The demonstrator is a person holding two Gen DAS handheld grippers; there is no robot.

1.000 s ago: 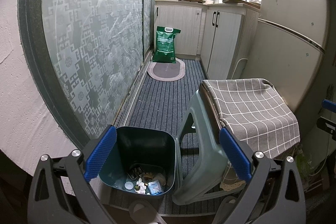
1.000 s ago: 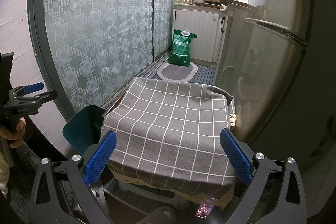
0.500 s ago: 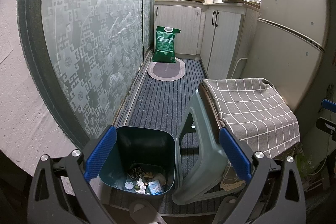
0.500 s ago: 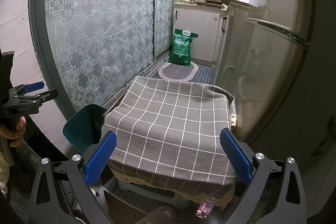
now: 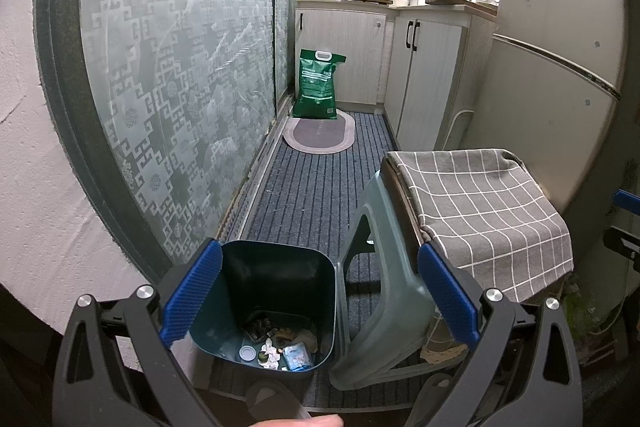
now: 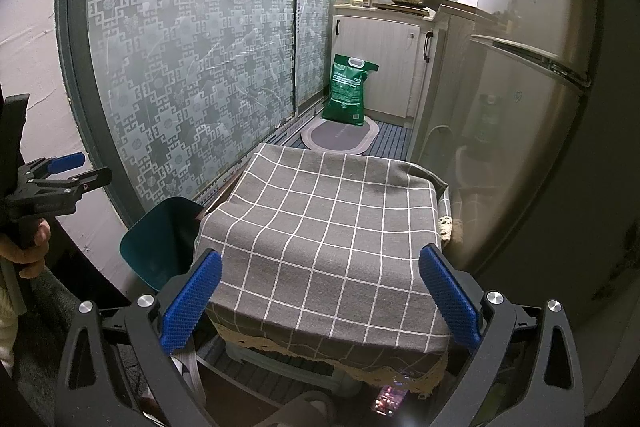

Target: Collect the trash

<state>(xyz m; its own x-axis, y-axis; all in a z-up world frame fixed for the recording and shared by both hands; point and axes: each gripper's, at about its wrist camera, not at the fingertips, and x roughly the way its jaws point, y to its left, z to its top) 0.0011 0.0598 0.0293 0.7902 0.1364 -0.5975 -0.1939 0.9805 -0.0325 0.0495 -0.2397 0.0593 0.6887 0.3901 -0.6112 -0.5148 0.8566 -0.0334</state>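
Left gripper (image 5: 319, 301): I am holding it over the bin with its blue fingers (image 5: 191, 297) standing wide apart and gripping nothing
Right gripper (image 6: 319, 301): I am hovering it above the checked cloth, fingers (image 6: 448, 297) spread wide apart and holding nothing
Bin (image 5: 236, 269): the dark teal bin is sitting on the floor between the left fingers, nearer the left one, open at the top
Trash (image 5: 280, 345): I am seeing a white cap, crumpled wrappers and a small blue packet lying at the bottom of the bin, below and between the left fingers
Stool (image 5: 380, 291): the grey-green plastic stool is standing just beside the bin, under the right finger of the left gripper
Checked cloth (image 6: 328, 235): the grey cloth is draping over the stool top, filling the gap between the right fingers and running ahead of them
Green bag (image 5: 318, 85): standing far ahead of the left fingers, against the cabinet, beside an oval mat (image 5: 319, 135)
Fridge (image 5: 560, 67): rising to the right of the left fingers, beyond the stool
Hand (image 6: 28, 243): at the far left of the right fingers, I am seeing it gripping the other gripper's handle
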